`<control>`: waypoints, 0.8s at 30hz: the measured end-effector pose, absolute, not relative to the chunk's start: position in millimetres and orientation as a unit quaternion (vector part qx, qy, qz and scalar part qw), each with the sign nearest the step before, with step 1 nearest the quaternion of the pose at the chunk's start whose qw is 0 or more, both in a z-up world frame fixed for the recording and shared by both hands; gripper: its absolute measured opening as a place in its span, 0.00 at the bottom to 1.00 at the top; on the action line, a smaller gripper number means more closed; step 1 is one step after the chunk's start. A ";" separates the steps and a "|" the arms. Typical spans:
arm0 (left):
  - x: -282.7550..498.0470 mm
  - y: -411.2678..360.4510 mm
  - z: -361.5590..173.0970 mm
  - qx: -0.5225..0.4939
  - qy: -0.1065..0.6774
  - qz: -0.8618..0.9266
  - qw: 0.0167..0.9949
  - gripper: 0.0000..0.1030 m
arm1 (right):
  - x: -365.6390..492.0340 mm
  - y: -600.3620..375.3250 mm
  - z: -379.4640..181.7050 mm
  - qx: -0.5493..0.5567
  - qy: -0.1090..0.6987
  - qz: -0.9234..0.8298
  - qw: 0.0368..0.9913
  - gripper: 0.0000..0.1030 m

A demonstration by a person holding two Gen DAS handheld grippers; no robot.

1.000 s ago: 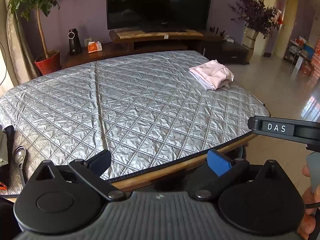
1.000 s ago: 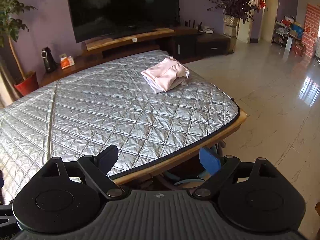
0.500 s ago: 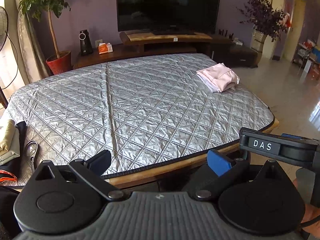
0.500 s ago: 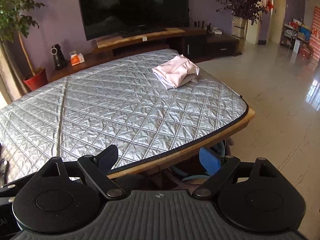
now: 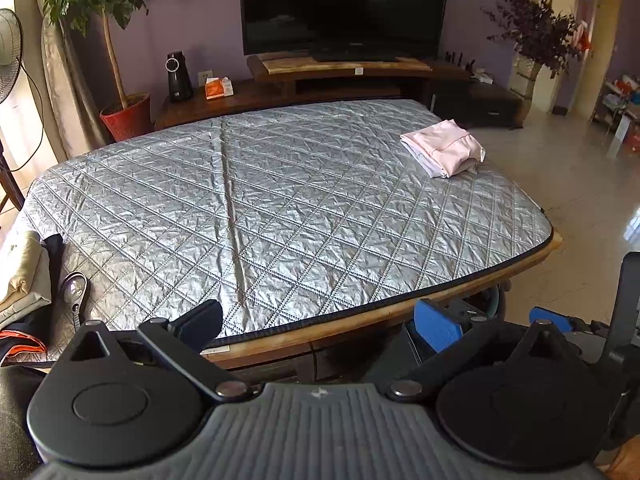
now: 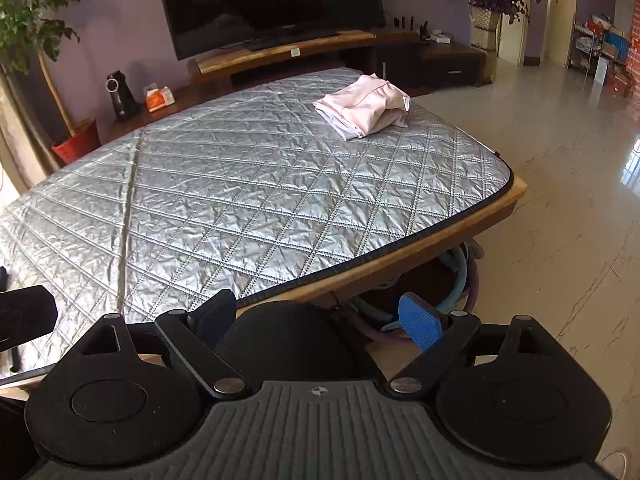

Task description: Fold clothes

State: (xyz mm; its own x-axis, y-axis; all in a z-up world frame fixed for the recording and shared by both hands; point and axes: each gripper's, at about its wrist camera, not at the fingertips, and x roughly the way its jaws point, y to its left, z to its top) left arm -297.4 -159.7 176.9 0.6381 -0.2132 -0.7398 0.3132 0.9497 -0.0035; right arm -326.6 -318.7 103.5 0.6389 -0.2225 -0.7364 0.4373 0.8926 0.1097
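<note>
A folded pink garment (image 5: 443, 151) (image 6: 366, 108) lies at the far right corner of the table, which is covered by a silver quilted mat (image 5: 280, 208) (image 6: 248, 192). My left gripper (image 5: 320, 322) hangs open at the table's near edge, nothing between its fingers. My right gripper (image 6: 316, 320) is also open and empty, low at the near edge, further to the right. A pile of beige, black and orange clothes (image 5: 22, 280) sits at the left end of the table. Both grippers are far from the pink garment.
A dark metal tool (image 5: 76, 294) lies by the clothes pile. Behind the table stand a TV (image 5: 344, 4) on a wooden cabinet (image 5: 344, 76), a potted tree (image 5: 124, 112) and a fan (image 5: 10, 60). Coloured hoops (image 6: 456, 276) lie under the table. Tiled floor (image 6: 560, 160) opens to the right.
Both views have pulled back and shifted: more of the table's left end and the clothes pile shows in the left wrist view. The right gripper has sunk toward the table's edge. Both grippers stayed open.
</note>
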 end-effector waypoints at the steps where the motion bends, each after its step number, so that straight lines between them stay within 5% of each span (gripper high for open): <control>1: -297.8 -159.7 177.0 0.064 0.400 -0.146 0.903 0.99 | -326.4 -318.9 102.9 0.141 0.383 -0.185 0.894 0.89; 24: -291.4 -152.6 170.8 0.033 0.406 -0.160 0.899 0.99 | -323.9 -317.3 101.2 0.134 0.389 -0.184 0.893 0.89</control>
State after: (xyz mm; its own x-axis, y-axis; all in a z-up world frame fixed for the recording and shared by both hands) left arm -291.4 -152.6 170.8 0.6188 -0.2606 -0.7410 0.3134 0.9469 -0.0712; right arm -323.9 -317.3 101.2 0.6292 -0.2234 -0.7445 0.4323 0.8966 0.0962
